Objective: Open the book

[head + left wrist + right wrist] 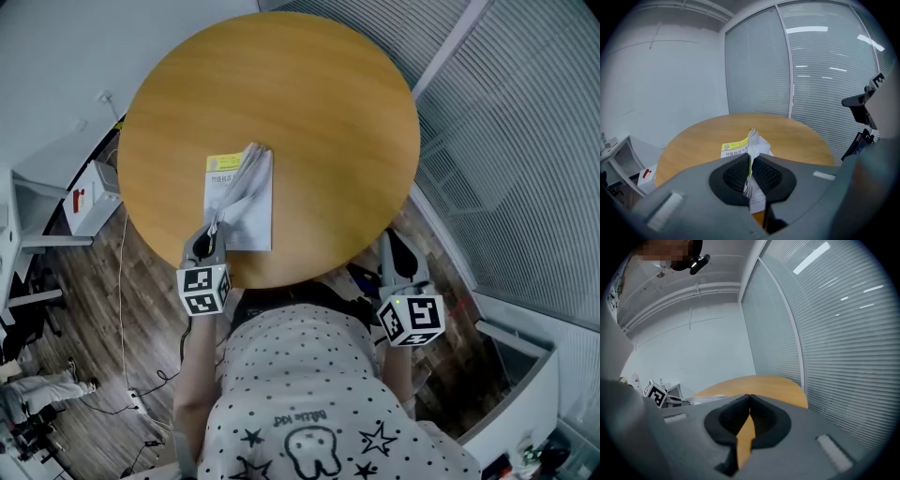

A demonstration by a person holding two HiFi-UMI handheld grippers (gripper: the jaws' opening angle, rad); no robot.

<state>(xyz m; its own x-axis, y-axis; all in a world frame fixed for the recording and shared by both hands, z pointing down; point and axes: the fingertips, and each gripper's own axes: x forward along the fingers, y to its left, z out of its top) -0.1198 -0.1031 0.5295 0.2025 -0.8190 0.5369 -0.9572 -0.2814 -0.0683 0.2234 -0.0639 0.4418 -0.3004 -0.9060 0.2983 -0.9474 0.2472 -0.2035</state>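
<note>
A thin white book [251, 208] with a yellow strip at its top lies on the round wooden table [319, 112], near the front edge. My left gripper [214, 229] is shut on a bunch of its pages [239, 183] at the near corner, and they stand lifted and curled above the cover. In the left gripper view the pinched pages [751, 187] run up between the pads of the left gripper [750, 161], with the yellow strip [734, 146] behind them. My right gripper [394, 242] hovers by the table's right front edge, shut and empty. The right gripper [749, 398] points over the table [764, 383].
A white cabinet [89, 197] with a red mark stands left of the table, and cables lie on the wood floor [122, 319]. A glass wall with blinds [525, 141] runs along the right. The person's spotted shirt [309, 403] fills the bottom of the head view.
</note>
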